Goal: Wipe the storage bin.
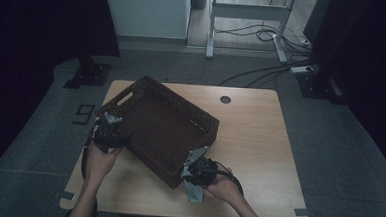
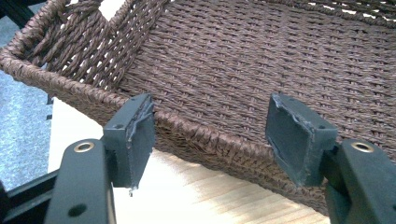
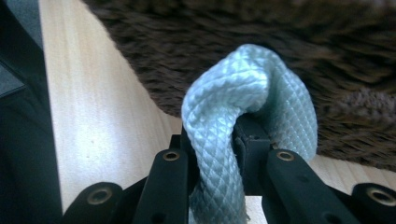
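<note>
Looks like some lab or recording studio setup: black curtains (image 1: 30, 25) around a lone wooden table (image 1: 252, 136), grey carpet (image 1: 339, 146), loose cables (image 1: 263, 72) and a power strip (image 1: 303, 69) on the floor.

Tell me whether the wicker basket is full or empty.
Empty: the wicker basket shows only bare woven floor; the pale cloth is outside, pinched in the right hand-held gripper.

Pale blue quilted cloth (image 3: 243, 116) folded, pinched beside brown woven basket (image 1: 160, 122).
</note>
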Available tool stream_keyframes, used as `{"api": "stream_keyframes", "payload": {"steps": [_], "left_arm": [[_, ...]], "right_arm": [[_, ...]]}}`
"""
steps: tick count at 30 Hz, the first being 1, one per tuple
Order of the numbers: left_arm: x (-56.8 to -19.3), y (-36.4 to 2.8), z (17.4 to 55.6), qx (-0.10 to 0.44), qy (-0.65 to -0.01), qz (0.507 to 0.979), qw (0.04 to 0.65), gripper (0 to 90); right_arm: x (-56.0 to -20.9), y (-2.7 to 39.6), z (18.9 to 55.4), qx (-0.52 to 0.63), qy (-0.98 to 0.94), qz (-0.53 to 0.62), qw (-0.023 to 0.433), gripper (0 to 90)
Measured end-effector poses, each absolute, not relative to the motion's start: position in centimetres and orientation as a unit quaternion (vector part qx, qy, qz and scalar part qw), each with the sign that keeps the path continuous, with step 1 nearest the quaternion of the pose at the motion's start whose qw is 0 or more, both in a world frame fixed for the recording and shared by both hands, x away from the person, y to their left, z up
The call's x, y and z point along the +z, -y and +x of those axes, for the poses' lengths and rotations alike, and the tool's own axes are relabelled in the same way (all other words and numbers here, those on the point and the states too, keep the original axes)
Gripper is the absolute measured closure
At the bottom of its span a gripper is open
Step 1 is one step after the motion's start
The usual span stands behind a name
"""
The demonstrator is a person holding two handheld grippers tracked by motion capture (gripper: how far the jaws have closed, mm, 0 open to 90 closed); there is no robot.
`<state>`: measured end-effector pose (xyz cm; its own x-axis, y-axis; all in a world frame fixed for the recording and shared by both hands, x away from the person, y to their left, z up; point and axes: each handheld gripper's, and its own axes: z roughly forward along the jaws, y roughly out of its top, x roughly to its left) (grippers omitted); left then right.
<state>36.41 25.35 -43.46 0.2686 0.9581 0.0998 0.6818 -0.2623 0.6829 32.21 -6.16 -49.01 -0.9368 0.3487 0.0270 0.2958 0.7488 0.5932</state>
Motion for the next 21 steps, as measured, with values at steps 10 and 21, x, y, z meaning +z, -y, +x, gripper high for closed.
{"api": "stream_keyframes", "payload": {"steps": [10, 21], "left_arm": [[-43.5, -25.3, 36.4, 0.26, -0.546, 0.751, 0.266, 33.5], [-43.5, -25.3, 36.4, 0.26, -0.545, 0.751, 0.266, 33.5]], "right_arm": [[-49.2, 6.9, 33.5, 0.301, -0.933, 0.189, 0.051, 75.3], [-49.1, 8.0, 35.0, 0.298, -0.929, 0.214, 0.055, 75.4]]}}
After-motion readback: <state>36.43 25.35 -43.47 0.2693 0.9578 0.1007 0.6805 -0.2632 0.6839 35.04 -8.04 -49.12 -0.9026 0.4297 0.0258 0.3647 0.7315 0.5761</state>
